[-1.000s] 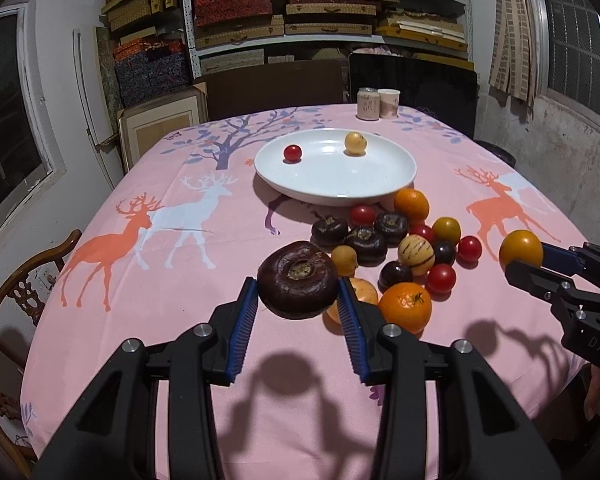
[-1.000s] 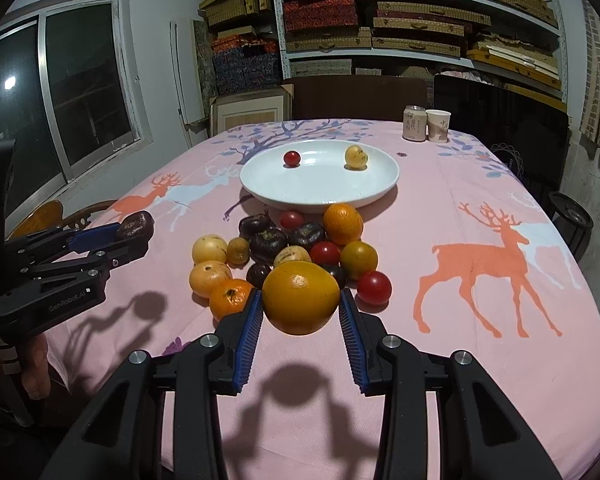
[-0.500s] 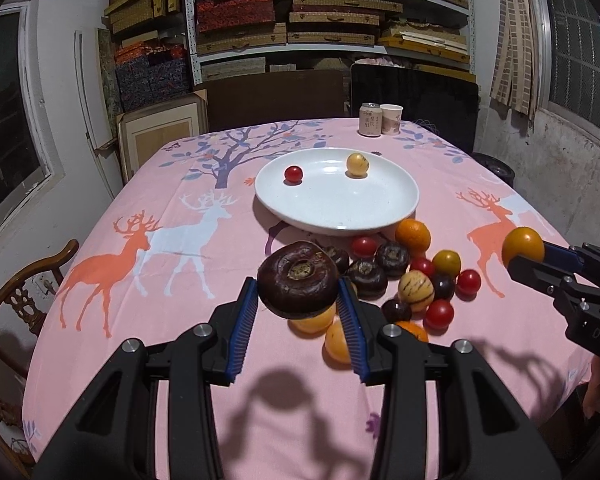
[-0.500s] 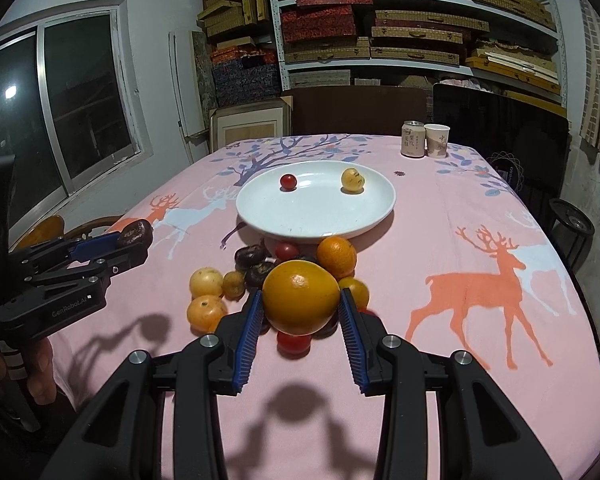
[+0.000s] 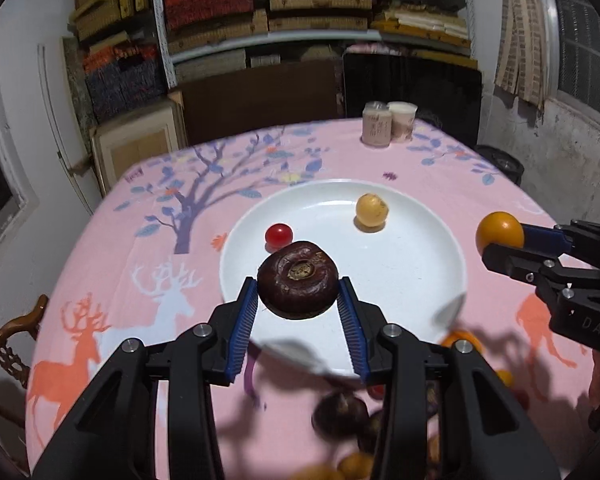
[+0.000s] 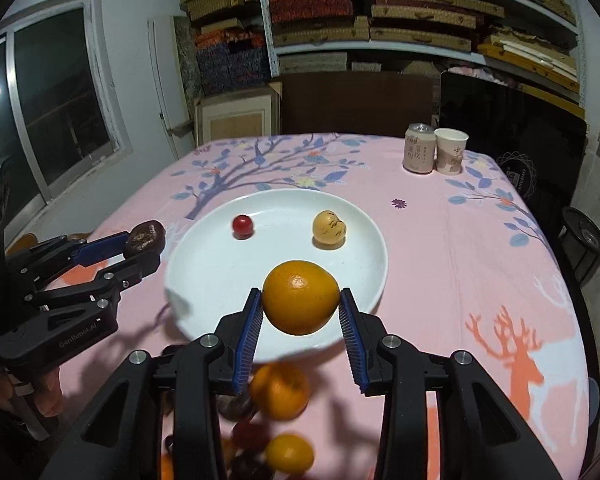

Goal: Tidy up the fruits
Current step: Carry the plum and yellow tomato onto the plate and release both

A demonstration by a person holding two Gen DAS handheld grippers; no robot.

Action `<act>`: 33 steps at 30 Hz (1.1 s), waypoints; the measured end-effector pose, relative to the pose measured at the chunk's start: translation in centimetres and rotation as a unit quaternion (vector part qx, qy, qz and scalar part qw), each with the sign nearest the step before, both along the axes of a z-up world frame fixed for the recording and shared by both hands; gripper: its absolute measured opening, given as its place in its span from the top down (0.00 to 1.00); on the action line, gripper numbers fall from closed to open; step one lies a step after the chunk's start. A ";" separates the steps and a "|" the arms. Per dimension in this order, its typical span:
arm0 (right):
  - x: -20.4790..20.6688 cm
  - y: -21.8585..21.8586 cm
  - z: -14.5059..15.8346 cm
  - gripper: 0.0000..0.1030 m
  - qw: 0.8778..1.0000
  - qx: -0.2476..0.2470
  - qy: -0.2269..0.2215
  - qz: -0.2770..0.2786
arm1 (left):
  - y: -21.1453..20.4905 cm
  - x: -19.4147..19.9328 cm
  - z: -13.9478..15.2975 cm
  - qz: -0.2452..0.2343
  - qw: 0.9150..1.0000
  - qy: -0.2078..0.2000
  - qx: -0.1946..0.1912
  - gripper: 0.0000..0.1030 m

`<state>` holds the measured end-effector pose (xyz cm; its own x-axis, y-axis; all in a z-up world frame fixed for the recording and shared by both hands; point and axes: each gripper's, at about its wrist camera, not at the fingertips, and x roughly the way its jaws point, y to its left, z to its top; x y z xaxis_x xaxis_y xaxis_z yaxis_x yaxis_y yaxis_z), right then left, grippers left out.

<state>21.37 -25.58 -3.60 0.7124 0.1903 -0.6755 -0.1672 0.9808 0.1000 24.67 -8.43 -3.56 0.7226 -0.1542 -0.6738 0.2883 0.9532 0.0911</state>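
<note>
Both hand-held grippers moved up from the fruit pile to the white plate (image 5: pixel 440 240); pile now blurred at frame bottom. Left hand-held gripper (image 5: pixel 298 304) clamps a dark brown fruit (image 5: pixel 298 280) over the plate's near rim, centre frame. Right hand-held gripper (image 6: pixel 300 308) clamps an orange (image 6: pixel 300 296), same spot in its view. Plate holds a cherry tomato (image 5: pixel 278 234) and a yellow fruit (image 5: pixel 371 208). Readable: "GenRobot.AI" on left gripper body, "DAS" on right. Can (image 6: pixel 419 147) label is unreadable.
</note>
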 end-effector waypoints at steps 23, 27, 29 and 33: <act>6.4 -0.7 -1.9 0.42 0.999 -0.029 0.020 -0.021 | 0.7 7.6 -3.6 0.041 0.997 0.066 0.016 0.34; 1.6 -1.4 -0.5 0.42 1.000 -0.016 0.007 -0.021 | 1.9 3.1 -2.0 0.030 0.998 0.047 0.008 0.30; -1.1 -1.5 -0.5 0.42 1.000 -0.005 0.006 -0.023 | 2.4 0.3 -1.6 0.021 0.999 0.046 0.002 0.29; -6.3 -1.2 -1.4 0.42 0.999 0.013 0.018 -0.031 | 3.0 -5.6 -1.6 0.003 0.999 0.040 0.000 0.28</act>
